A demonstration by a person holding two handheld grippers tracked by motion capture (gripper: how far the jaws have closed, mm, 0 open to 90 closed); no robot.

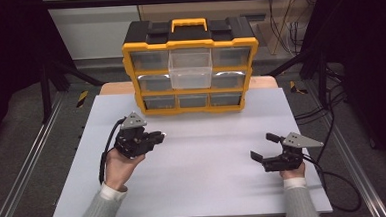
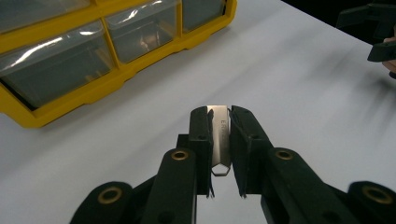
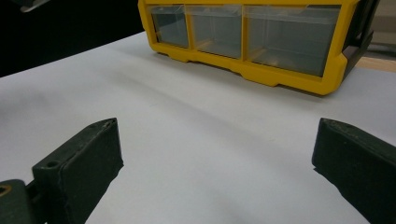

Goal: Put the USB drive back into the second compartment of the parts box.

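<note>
1. I'm clamping a small flat metal piece in my left hand-held gripper, jaws closed tight on it, tip sticking out front.
2. I'm keeping my right hand-held gripper wide, nothing between the jaws.
3. Both are sitting over the white counter, left and right, well apart.
4. Yellow organizer is standing at the far edge, top middle drawer pulled out.

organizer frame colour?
Yellow frame on the organizer, with a black top and clear drawers; clearest in the high view.
</note>
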